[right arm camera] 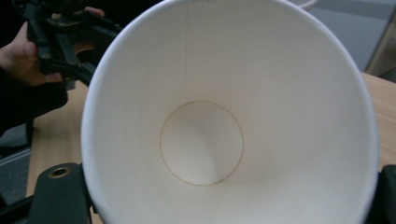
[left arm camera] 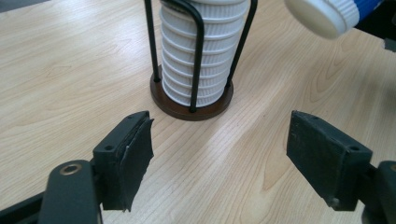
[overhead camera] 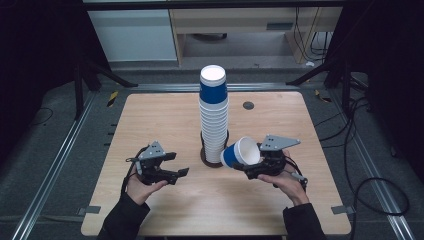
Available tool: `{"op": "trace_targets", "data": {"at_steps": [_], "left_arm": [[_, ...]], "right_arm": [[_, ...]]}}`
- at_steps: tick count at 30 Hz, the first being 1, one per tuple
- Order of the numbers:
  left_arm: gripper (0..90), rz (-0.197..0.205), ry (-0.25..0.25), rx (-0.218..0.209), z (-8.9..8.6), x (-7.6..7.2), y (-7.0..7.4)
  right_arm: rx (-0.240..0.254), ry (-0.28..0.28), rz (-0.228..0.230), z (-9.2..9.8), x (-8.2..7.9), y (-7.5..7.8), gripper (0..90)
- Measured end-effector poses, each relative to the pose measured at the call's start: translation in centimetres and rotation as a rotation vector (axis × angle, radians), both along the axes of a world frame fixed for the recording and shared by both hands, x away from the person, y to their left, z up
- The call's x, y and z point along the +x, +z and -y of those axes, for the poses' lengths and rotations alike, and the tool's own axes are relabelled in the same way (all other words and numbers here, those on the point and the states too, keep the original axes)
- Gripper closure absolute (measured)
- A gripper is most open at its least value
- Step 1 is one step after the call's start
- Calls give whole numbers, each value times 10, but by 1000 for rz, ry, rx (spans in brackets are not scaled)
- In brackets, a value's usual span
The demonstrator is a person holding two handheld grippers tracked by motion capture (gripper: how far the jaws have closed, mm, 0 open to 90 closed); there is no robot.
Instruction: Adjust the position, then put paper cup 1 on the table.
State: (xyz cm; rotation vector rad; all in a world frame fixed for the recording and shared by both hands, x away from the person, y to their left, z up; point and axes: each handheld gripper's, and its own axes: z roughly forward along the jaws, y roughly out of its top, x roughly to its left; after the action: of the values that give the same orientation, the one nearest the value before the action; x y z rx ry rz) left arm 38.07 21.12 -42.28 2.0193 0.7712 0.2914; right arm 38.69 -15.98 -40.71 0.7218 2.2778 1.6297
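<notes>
A light wood-grain table with rounded corners [overhead camera: 165,120] stands on grey carpeted floor [overhead camera: 45,150], flanked by silver metal floor rails [overhead camera: 60,150]. Beyond it, a pale wooden desk [overhead camera: 240,22] adjoins a white cabinet panel [overhead camera: 132,35]. Black cables [overhead camera: 370,150] trail at right; dark curtains [overhead camera: 30,60] frame both sides.

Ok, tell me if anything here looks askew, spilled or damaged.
Nothing spilled or damaged. The stack of upturned cups stands straight in its holder. The one thing off upright is the loose cup, tipped on its side in the right hand-held gripper, so that is handling, not a fault.
</notes>
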Motion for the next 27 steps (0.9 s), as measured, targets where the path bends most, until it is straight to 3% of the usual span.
{"op": "trace_targets", "data": {"at_steps": [1, 3, 5, 14, 17, 18, 27], "left_arm": [[219, -3, 5, -6, -3, 1, 0], [219, 0, 11, -4, -4, 1, 0], [219, -1, 25, -9, -7, 2, 0], [219, -8, 80, -9, -17, 6, 0], [219, -15, 106, -16, -22, 7, -1], [219, -13, 113, -16, -23, 8, -1], [220, -12, 173, -6, -37, 9, 1]], "right_arm": [[5, -40, 3, 6, 1, 2, 200], [11, -60, 6, 8, 1, 3, 201], [11, -129, 8, 16, 2, 7, 201], [-67, -318, -18, 36, 10, 10, 200], [-108, -360, -14, 38, 11, 9, 200], [-115, -380, -35, 40, 14, 9, 200], [-177, -466, -74, 52, 26, 8, 200]]}}
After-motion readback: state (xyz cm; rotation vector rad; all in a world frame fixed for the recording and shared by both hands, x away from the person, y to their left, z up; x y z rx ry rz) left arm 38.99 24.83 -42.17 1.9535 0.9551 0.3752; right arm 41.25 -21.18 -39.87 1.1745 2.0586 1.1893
